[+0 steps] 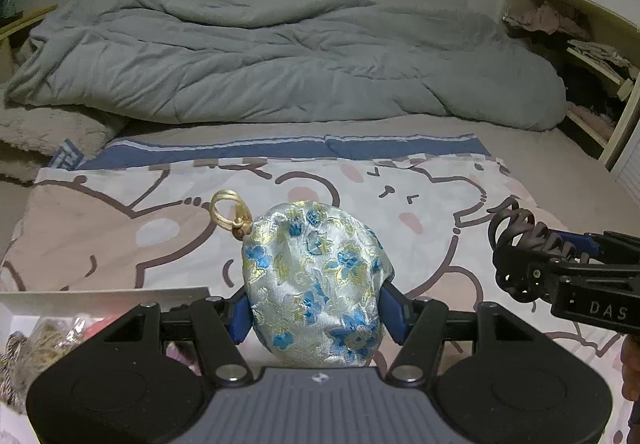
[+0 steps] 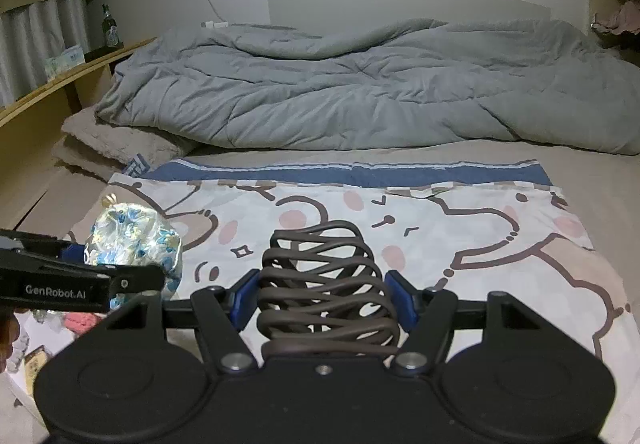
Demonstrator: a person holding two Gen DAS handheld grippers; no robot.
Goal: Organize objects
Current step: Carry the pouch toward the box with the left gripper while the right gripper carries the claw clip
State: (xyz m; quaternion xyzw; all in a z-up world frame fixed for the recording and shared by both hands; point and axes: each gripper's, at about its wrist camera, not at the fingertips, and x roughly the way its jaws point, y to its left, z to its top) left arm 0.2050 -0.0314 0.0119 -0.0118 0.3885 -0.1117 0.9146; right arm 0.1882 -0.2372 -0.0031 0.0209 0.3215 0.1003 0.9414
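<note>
My left gripper is shut on a silver brocade pouch with blue and gold flowers and a gold cord loop. It holds the pouch above the cartoon-print cloth. The pouch also shows in the right wrist view, at the left. My right gripper is shut on a dark brown claw hair clip over the same cloth. The clip and right gripper show in the left wrist view at the right, about level with the pouch.
A clear-sided box holding several small items sits at the lower left, also seen in the right wrist view. A rumpled grey duvet covers the far half of the bed. Shelves stand at right, a wooden ledge at left.
</note>
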